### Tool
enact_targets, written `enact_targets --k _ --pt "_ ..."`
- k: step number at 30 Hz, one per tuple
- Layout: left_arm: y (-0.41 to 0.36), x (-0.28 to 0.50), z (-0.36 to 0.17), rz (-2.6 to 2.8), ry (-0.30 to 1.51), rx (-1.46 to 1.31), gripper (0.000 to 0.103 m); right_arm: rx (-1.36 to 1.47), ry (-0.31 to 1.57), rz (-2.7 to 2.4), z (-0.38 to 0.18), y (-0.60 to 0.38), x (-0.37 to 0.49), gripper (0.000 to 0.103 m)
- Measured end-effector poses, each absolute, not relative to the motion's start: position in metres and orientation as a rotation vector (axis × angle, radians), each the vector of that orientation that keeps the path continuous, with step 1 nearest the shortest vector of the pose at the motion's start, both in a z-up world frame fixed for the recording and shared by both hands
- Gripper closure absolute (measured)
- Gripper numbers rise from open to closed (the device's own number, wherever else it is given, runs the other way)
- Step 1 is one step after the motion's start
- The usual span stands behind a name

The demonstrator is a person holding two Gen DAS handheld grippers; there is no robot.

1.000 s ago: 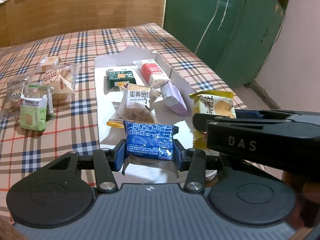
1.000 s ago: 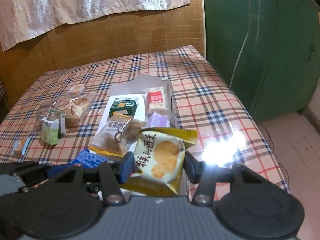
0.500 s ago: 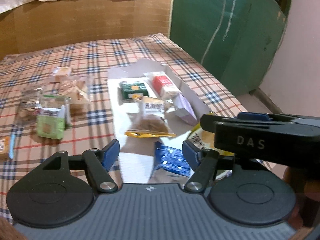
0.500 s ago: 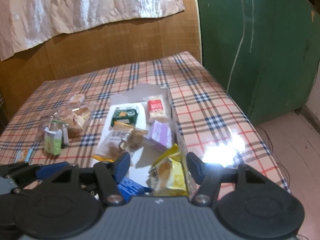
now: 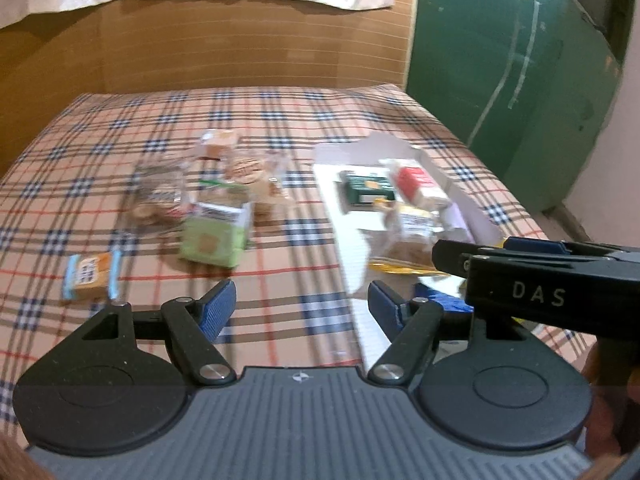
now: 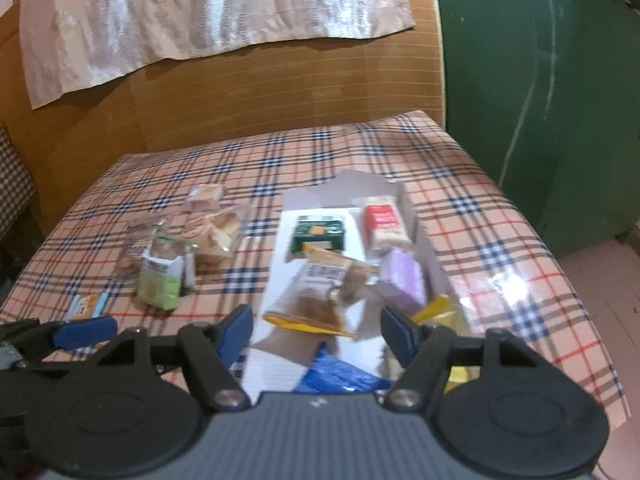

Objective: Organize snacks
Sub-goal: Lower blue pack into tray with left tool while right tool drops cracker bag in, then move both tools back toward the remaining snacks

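Plaid cloth covers the worktop [image 6: 480,216]; a white tray [image 6: 276,280] at frame centre-right holds sorted snacks, the blue packet [image 6: 340,376] nearest. Both left tongs [image 5: 298,306] and right tongs [image 6: 316,330] are spreading, pinching nothing. Loose snacks left of centre, like the green pack [image 5: 214,238], sit crowded; a reach could knock neighbours or catch the tray's wall.

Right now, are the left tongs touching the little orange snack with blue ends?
Apart. The left wrist view shows bare checked cloth between the opening, empty left tongs and the orange snack.
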State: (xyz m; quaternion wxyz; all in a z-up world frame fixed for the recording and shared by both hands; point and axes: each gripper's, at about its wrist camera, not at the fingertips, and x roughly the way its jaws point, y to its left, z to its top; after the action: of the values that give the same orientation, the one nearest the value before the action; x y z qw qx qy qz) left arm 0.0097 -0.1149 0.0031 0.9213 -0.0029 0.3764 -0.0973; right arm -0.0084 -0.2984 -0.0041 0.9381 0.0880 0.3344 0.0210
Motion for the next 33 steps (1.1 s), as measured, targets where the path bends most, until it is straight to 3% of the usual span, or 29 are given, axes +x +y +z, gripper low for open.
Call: enact_targets --k 19,28,33 --pt "-0.036 0.021 -0.014 -0.039 0.760 -0.075 0.014 0.177 0.718 0.186 -0.006 -0.216 0.018 0.033" --pt "-0.002 0.029 -0.026 0.027 0.755 -0.127 0.010 0.215 0.746 0.232 -0.012 -0.183 0.033 0.030" --pt "0.013 0.034 -0.034 0.073 0.746 -0.132 0.000 0.213 0.756 0.246 -0.017 -0.168 0.042 0.030"
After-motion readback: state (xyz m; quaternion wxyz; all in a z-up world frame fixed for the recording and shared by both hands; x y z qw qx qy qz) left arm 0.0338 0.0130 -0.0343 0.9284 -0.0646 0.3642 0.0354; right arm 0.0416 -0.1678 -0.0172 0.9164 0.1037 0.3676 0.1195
